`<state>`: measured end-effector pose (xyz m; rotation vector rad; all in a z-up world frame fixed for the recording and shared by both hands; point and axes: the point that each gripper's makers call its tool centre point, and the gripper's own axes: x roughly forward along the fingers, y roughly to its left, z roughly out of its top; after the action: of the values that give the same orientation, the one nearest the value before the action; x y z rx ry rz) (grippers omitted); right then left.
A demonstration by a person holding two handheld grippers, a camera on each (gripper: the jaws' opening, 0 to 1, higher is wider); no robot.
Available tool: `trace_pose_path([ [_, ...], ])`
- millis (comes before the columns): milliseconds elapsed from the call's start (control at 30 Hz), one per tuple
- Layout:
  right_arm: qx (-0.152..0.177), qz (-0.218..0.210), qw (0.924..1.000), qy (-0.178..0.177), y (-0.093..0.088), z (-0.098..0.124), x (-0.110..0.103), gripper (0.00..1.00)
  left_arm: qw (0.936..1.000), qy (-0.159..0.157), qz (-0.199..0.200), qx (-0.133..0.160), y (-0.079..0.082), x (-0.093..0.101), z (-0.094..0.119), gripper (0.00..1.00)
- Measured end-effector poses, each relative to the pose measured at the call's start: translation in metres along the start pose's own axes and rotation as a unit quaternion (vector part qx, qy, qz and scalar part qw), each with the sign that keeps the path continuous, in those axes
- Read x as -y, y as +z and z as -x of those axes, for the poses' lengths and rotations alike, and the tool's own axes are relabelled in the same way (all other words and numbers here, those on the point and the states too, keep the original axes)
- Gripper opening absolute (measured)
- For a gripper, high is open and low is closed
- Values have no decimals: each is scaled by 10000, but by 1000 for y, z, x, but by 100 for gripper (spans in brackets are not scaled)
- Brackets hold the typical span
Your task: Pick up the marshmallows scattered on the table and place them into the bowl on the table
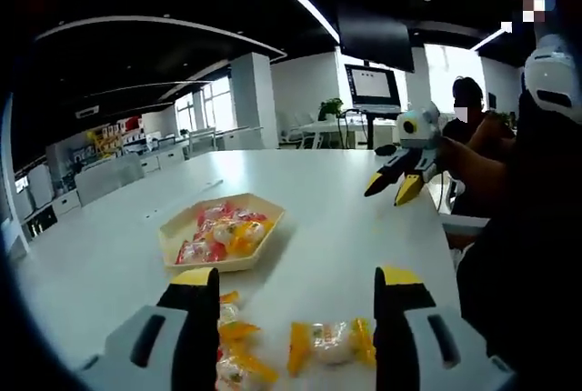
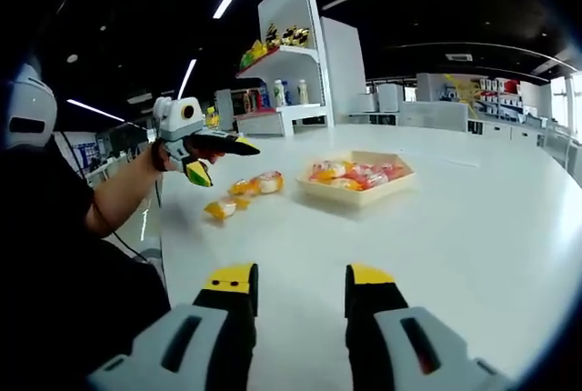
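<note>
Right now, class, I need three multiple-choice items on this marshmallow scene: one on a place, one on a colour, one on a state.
1. Where do the loose marshmallows lie?
A. on the table beside the bowl
B. on a shelf
C. on a chair

2. What colour are the jaw tips?
A. blue
B. yellow
C. green

3. The left gripper is:
A. shut on a marshmallow
B. open
C. inside the bowl

Answers: 1 A, they rest on the white table near the bowl; 2 B, both views show yellow tips; 3 B, the jaws stand apart, holding nothing.

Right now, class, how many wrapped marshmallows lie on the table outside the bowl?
3 visible: one between the left gripper's fingers, two stacked by its left finger. Others may hide behind it. The rest sit in the bowl.
</note>
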<state>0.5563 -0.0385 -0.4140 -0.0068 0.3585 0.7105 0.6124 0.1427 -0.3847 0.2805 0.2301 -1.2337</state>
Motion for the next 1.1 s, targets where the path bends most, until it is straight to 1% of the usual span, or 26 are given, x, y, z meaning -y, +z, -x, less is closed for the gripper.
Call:
trace_pose_path([
  [133,-5,-2,10000,-5,-1,0,0,37,9997,41,113,-212,-14,1,0,64],
  [233,-12,4,10000,6,-1,-1,-1,37,9993,0,321,-189,-20,5,-1,63],
  [600,-34,-1,10000,-17,-1,-2,-2,37,9972,-232,477,-522,-43,20,-6,61],
  [700,-49,14,10000,6,-2,-2,-4,37,9966,-216,484,-633,-49,20,-6,61],
  [800,-24,-20,10000,2,-1,-2,-3,37,9958,-171,556,-709,-52,17,-5,60],
  [900,-22,-38,10000,-30,-1,-2,-2,37,9950,-209,623,-748,-54,18,-4,58],
  [1100,-33,-40,10000,-11,-2,-3,-5,37,9940,-263,656,-834,-57,20,-6,56],
])
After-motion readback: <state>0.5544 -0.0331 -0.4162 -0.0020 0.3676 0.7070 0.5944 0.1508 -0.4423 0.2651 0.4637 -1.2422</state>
